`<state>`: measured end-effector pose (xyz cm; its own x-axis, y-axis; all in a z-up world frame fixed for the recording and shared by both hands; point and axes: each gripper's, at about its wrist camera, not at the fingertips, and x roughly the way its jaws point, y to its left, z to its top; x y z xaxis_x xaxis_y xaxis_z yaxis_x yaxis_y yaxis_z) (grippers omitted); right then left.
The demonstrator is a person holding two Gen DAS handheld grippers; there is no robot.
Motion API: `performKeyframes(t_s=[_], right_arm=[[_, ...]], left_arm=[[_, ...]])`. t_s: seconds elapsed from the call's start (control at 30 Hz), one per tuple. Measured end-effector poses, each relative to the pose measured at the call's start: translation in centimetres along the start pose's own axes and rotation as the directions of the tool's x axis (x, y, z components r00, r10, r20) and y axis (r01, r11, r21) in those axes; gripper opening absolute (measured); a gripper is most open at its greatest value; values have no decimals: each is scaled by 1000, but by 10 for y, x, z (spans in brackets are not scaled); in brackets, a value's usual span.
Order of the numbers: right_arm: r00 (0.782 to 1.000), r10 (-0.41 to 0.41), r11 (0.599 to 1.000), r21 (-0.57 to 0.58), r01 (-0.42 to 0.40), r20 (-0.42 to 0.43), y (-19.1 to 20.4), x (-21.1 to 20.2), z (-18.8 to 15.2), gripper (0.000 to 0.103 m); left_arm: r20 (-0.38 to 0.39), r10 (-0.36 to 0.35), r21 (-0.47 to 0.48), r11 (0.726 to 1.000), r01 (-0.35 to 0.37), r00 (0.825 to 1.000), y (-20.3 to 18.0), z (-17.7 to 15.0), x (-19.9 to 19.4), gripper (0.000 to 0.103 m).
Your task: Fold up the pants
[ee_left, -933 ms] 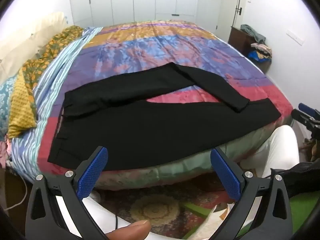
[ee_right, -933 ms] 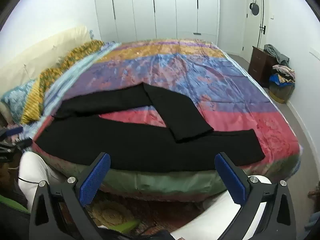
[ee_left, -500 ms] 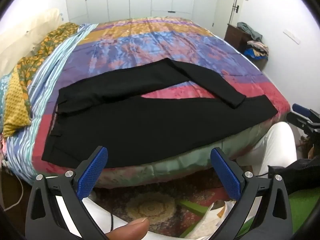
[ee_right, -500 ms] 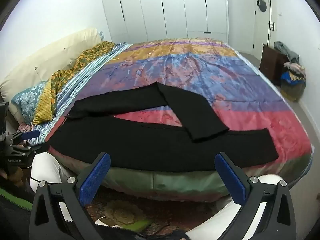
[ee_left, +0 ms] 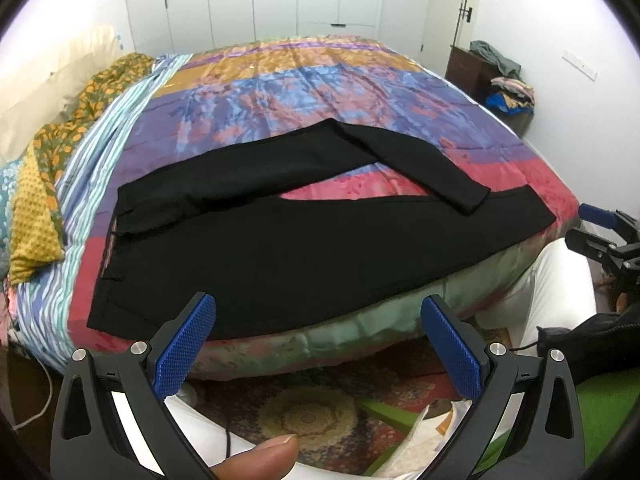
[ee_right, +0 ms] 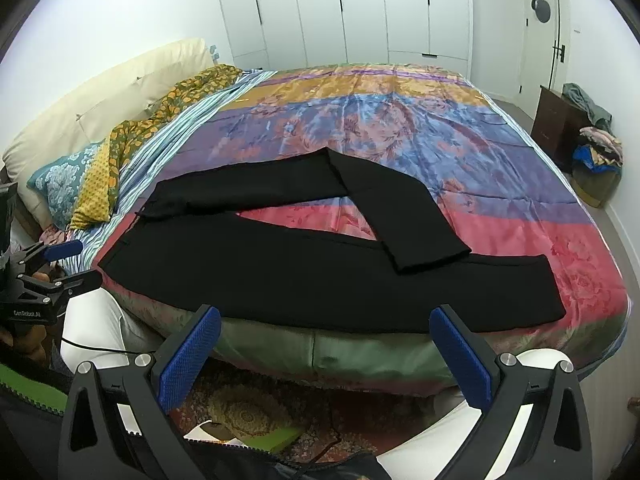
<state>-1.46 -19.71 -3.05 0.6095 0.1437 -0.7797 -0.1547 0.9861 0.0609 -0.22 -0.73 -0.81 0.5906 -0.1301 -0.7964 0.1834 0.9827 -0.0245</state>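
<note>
Black pants (ee_left: 304, 240) (ee_right: 304, 276) lie flat along the near edge of the bed, waistband to the left. The near leg runs straight to the right. The far leg is bent back, and its cuff (ee_right: 432, 258) rests on the near leg. My left gripper (ee_left: 318, 344) hangs open below the bed edge, near the waistband side, touching nothing. My right gripper (ee_right: 326, 356) is open too, below the edge under the near leg. Each gripper shows in the other's view: the right one (ee_left: 596, 228), the left one (ee_right: 60, 260).
The bed carries a multicoloured striped cover (ee_right: 380, 120), with pillows (ee_right: 92, 112) and a yellow cloth (ee_left: 36, 200) at the left. A dark cabinet with piled clothes (ee_right: 576, 128) stands at the right wall. A patterned rug (ee_left: 312, 412) and the person's white trouser legs (ee_left: 560, 292) lie below.
Both grippers rose a little and shifted, so the bed and pants sit lower and nearer in each view. The pants have not moved. Both grippers stay open.
</note>
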Motion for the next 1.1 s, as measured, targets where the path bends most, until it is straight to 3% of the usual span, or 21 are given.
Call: performKeyframes(t_s=[0.53, 1.1], right_arm=[[998, -65, 997, -28, 65, 1, 5, 2, 1, 103], [997, -75, 997, -6, 75, 5, 6, -4, 0, 103]], left_arm=[[0, 47, 13, 999, -47, 999, -3, 3, -1, 102], [18, 69, 5, 998, -69, 997, -1, 3, -5, 102]])
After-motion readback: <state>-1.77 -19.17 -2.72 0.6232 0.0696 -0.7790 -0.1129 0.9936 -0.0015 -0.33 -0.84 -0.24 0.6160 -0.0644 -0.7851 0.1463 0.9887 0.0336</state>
